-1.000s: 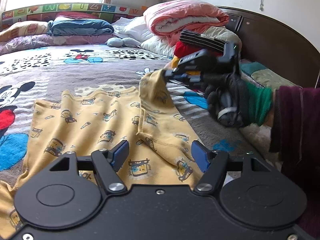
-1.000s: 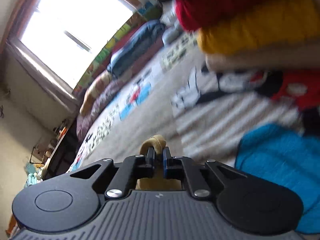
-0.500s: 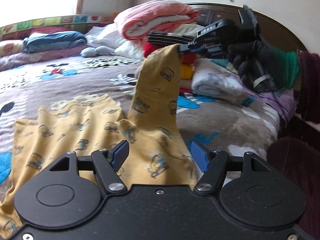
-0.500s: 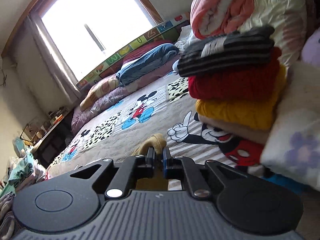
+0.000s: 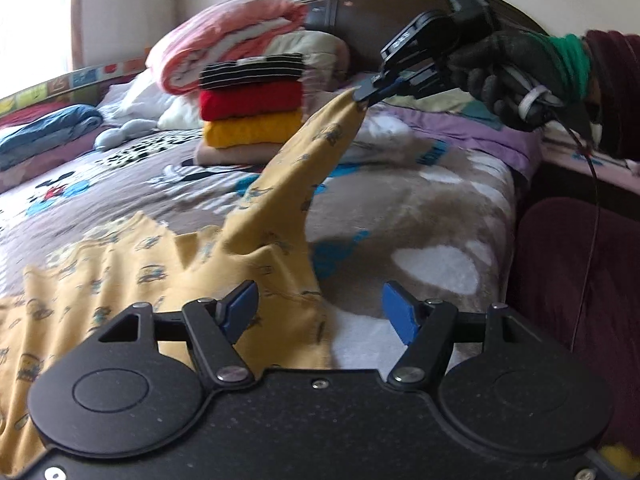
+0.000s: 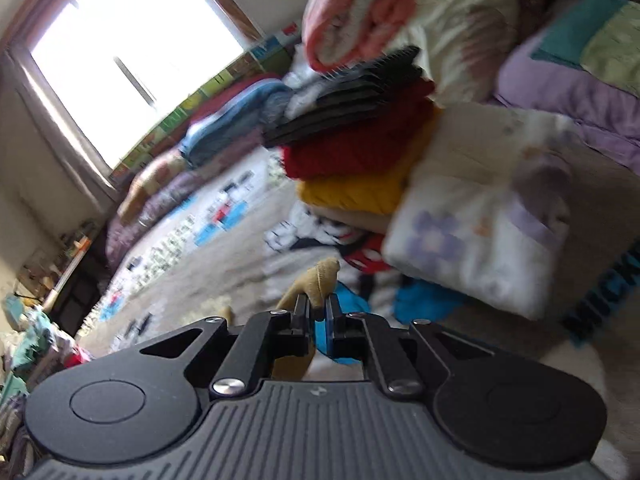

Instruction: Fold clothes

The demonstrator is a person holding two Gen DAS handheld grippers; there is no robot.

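Observation:
A yellow printed garment (image 5: 120,280) lies spread on the Mickey Mouse bedspread (image 5: 420,208). My right gripper (image 5: 366,94) is shut on one corner of it and holds that part stretched up and to the right above the bed. In the right wrist view the pinched yellow cloth (image 6: 324,280) sticks out between the closed jaws of the gripper (image 6: 318,312). My left gripper (image 5: 320,308) is open and empty, low over the garment's near right edge.
A stack of folded clothes (image 5: 252,108), striped, red and yellow, stands at the back by rolled quilts (image 5: 236,36) and the headboard (image 5: 360,8). A floral pillow (image 6: 480,216) lies to its right. The bed's right edge (image 5: 516,184) drops off by a maroon seat (image 5: 580,280).
My right gripper has lifted the garment's corner higher and pulled it to the right, stretching the cloth. My left gripper has shifted right toward the garment's edge and stays open.

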